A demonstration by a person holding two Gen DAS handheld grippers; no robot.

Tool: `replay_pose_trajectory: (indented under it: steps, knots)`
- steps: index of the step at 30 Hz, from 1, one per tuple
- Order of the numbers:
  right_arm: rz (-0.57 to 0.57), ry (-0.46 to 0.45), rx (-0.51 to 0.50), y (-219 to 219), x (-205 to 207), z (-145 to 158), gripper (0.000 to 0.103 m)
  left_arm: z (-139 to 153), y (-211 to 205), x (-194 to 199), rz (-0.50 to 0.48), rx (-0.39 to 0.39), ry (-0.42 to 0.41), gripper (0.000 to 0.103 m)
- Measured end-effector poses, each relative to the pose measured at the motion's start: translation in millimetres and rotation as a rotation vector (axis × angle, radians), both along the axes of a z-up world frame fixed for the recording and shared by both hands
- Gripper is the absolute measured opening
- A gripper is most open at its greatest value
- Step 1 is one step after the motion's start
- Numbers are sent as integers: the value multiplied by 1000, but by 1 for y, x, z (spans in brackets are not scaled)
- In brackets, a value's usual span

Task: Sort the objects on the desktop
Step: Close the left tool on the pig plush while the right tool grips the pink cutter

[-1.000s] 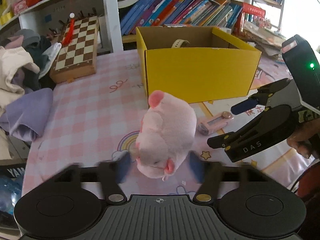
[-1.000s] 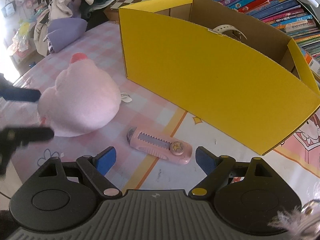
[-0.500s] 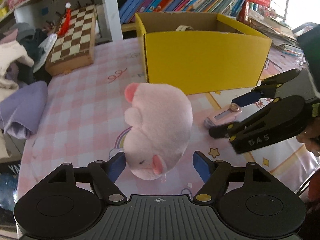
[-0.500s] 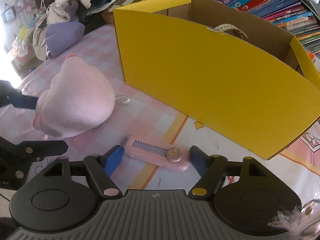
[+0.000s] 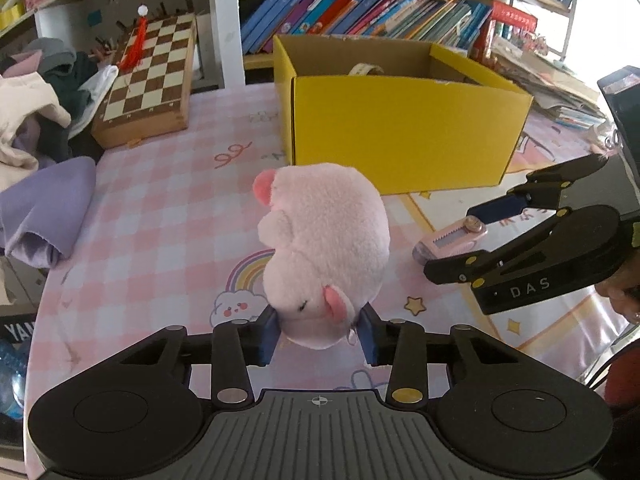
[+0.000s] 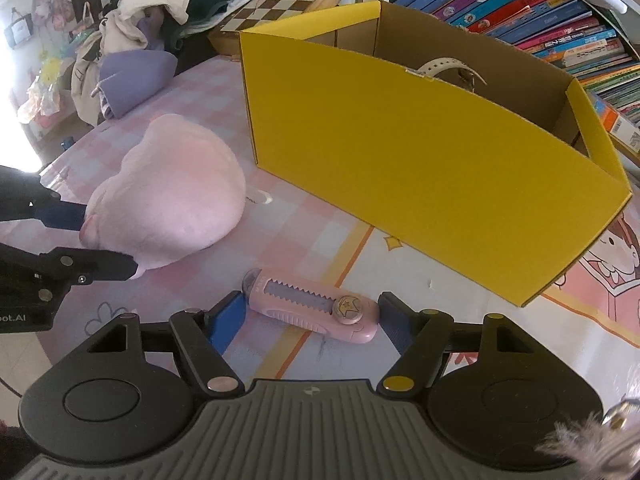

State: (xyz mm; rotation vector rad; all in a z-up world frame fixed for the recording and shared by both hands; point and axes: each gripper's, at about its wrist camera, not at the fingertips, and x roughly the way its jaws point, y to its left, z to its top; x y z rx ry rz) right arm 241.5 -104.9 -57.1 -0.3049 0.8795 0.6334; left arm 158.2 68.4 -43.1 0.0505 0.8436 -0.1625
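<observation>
The pink plush toy [image 5: 324, 248] lies on the checked tablecloth [image 5: 160, 216] at the centre of the left wrist view, just in front of the yellow cardboard box [image 5: 400, 132]. The left gripper [image 5: 318, 334] is closing on its near end, at the head with the small pink ear; both blue pads [image 5: 267, 334] already dent the fur. I judge it light and very soft: it will squash and sag in the grip, not slip or break, so a hold deep across the body looks safer than one on the loose head end.

Lower centre in the right wrist view lies a pink utility knife [image 6: 312, 307] with a toothed slider track and a star button, flat on the cloth near the box's front wall. The right gripper [image 6: 312, 322] has its fingers spread on either side of the knife's two ends, the blue pads [image 6: 226, 322] close to the casing but seemingly not yet pressing. The knife looks stiff, smooth plastic, light, likely slippery endwise; across its narrow middle seems the surer hold.

Inside the box a pale strap [image 6: 448, 70] shows. Readable writing: "DAS" on the right gripper's body at the right edge of the left view, and "oot.AI" on the left gripper at the left edge of the right view. Book spines behind are too small to read.
</observation>
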Motion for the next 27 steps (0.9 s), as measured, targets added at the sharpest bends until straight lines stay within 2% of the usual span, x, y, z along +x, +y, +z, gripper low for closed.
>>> replay_pose_trajectory:
  steps: [18, 27]
  knots:
    - [-25, -60, 10, -4, -37, 24, 71, 25, 4, -29, -30, -45, -109, 34]
    - [-88, -67, 22, -20, -54, 34, 71, 34, 8, -38, -46, -125, -135, 31]
